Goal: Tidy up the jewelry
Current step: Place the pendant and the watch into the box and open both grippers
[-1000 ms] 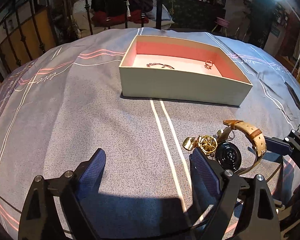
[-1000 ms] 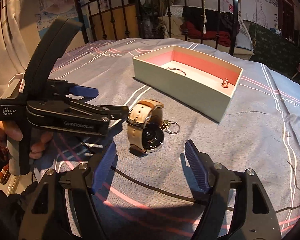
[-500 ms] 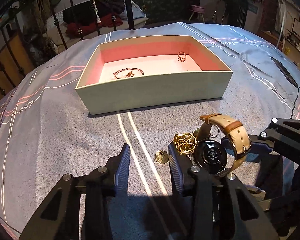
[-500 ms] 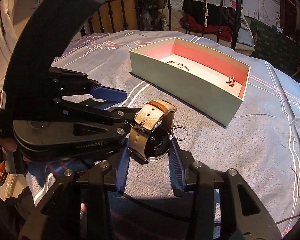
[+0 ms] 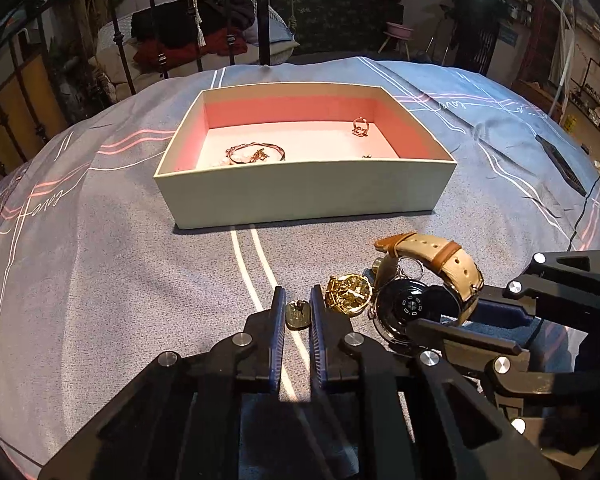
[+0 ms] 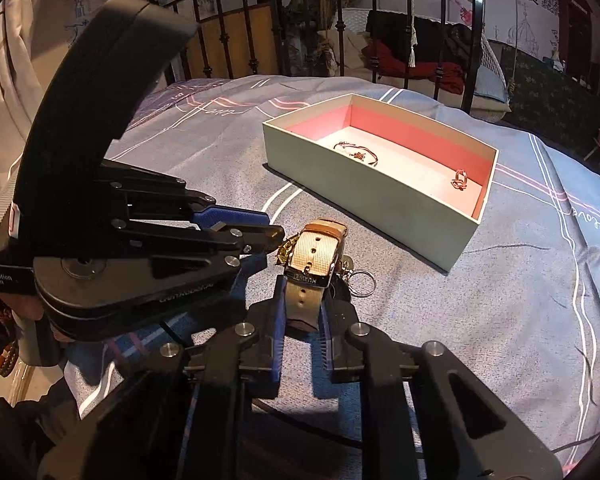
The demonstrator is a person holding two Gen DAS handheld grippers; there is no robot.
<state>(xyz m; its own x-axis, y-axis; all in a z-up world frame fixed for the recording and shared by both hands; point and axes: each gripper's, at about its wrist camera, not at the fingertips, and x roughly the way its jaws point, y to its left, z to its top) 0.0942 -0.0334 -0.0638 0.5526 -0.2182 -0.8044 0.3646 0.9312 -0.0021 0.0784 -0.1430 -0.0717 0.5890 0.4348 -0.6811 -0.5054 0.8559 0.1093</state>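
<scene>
A watch with a tan strap [image 6: 314, 258] lies on the blue bedspread, and my right gripper [image 6: 303, 300] is shut on the near end of that strap. Its black case [image 5: 410, 306] faces the left wrist camera. Just left of it lies an ornate gold charm [image 5: 349, 294] with a small gold tag [image 5: 298, 314]. My left gripper [image 5: 298, 304] is shut on that tag, its pads against both sides. A cream box with pink lining [image 5: 300, 192] stands beyond, holding a thin bracelet [image 5: 256, 153] and a ring [image 5: 360, 126]. The two grippers sit side by side, almost touching.
A silver key ring [image 6: 362, 280] lies beside the watch. The box [image 6: 384, 200] stands about a hand's length past the jewelry. A black iron bed rail [image 5: 262, 12] runs behind the bed. A person's hand [image 6: 28, 312] holds the left gripper's handle.
Both grippers went from wide open to shut. The left one closed on the gold tag and the right one on the watch strap. Both views drew slightly nearer the jewelry.
</scene>
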